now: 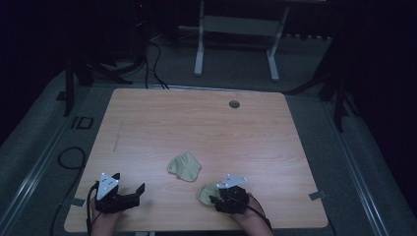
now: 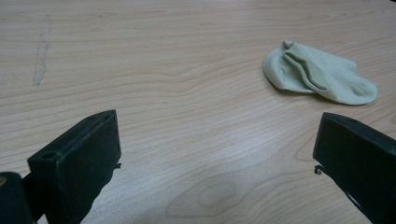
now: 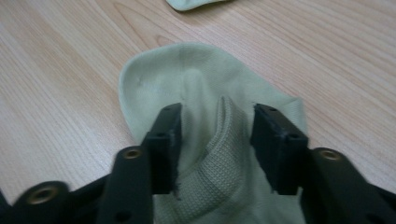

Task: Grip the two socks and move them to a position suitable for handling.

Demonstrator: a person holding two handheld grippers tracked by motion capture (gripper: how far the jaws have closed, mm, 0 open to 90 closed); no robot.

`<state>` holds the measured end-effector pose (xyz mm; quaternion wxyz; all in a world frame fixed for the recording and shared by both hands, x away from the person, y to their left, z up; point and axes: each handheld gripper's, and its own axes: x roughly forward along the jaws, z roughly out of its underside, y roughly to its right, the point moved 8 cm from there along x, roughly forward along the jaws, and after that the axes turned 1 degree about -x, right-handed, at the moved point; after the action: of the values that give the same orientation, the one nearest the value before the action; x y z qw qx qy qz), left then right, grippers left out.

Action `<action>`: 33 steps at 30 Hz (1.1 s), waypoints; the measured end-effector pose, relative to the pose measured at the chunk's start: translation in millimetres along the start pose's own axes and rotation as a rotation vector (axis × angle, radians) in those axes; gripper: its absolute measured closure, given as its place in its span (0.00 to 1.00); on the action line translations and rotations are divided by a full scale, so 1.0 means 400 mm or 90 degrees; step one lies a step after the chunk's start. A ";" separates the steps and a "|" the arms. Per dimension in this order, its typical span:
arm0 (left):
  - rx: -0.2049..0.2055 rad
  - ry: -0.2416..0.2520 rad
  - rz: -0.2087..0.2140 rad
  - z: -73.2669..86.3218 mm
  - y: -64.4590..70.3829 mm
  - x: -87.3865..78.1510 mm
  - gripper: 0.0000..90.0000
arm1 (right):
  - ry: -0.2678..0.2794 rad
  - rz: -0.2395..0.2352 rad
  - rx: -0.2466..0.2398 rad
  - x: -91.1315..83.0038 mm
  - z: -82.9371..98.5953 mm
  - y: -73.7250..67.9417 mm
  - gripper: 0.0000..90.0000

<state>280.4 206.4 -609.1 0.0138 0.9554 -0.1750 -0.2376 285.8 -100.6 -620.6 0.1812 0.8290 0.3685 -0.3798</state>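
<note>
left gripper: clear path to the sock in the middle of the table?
Probably yes. The left gripper is open, and bare table lies between it and the free sock. The right gripper is at the other sock.

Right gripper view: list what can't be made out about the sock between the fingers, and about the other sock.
- Near sock: its cuff end runs off the bottom edge, behind the right gripper.
- Grip: fingers straddle a raised fold; whether they pinch it is unclear.
- Far sock: cut off by the top edge here.
- High view: right gripper covers part of the near sock.
</note>
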 end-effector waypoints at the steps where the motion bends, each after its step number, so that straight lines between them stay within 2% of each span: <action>1: 0.002 0.000 0.001 -0.001 0.001 0.000 0.01 | 0.001 0.004 -0.005 0.001 0.000 -0.002 0.51; 4: 0.006 0.007 0.008 -0.005 0.012 -0.001 0.01 | 0.002 0.010 -0.019 0.007 -0.001 -0.007 0.45; 7: 0.021 0.019 0.014 -0.012 0.028 -0.003 0.01 | 0.003 0.002 -0.013 0.010 -0.004 -0.007 0.39; 9: 0.013 0.040 0.043 -0.023 0.048 -0.006 0.01 | -0.002 -0.004 -0.012 0.010 -0.007 -0.007 0.34; 10: 0.013 0.041 0.052 -0.026 0.057 -0.008 0.01 | -0.005 -0.003 -0.015 0.007 -0.010 -0.007 0.33; 13: 0.011 0.014 0.090 -0.031 0.095 -0.011 0.01 | 0.006 -0.010 -0.019 -0.014 -0.022 -0.007 0.33; 15: 0.011 0.006 0.121 -0.042 0.132 -0.015 0.01 | 0.017 -0.011 -0.021 -0.033 -0.033 -0.004 0.33; 17: 0.038 0.014 0.137 -0.060 0.168 -0.019 0.04 | 0.029 -0.008 -0.020 -0.051 -0.042 0.000 0.36; 19: 0.065 0.012 0.165 -0.073 0.204 -0.019 0.08 | 0.023 -0.030 -0.008 -0.062 -0.046 0.001 0.35; 21: 0.101 0.004 0.207 -0.085 0.254 -0.014 0.10 | 0.029 -0.027 -0.013 -0.073 -0.049 0.002 0.37; 22: 0.115 0.000 0.219 -0.089 0.276 -0.009 0.15 | 0.031 -0.024 -0.016 -0.077 -0.051 0.002 0.37; 24: 0.138 -0.012 0.254 -0.094 0.318 0.003 0.17 | 0.029 -0.018 -0.011 -0.083 -0.053 0.008 0.37; 26: 0.171 -0.021 0.284 -0.097 0.357 0.017 0.25 | 0.027 -0.006 -0.013 -0.088 -0.055 0.014 0.42; 27: 0.190 -0.021 0.296 -0.100 0.375 0.024 0.31 | 0.028 -0.012 -0.012 -0.090 -0.055 0.013 0.46; 29: 0.214 -0.032 0.336 -0.103 0.412 0.038 0.44 | 0.028 -0.017 -0.008 -0.092 -0.053 0.010 0.51; 30: 0.227 -0.037 0.352 -0.102 0.428 0.047 0.53 | 0.024 -0.022 -0.011 -0.090 -0.050 0.007 0.59; 31: 0.237 -0.050 0.360 -0.098 0.438 0.056 0.64 | 0.023 -0.025 -0.009 -0.087 -0.047 0.003 0.60; 33: 0.240 -0.079 0.384 -0.086 0.462 0.081 0.75 | 0.013 -0.029 -0.011 -0.077 -0.038 -0.006 0.60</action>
<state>262.4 20.2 -573.1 -0.1040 0.8303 -0.4901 -0.2440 278.0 -104.7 -587.2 0.1759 0.8225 0.3926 -0.3720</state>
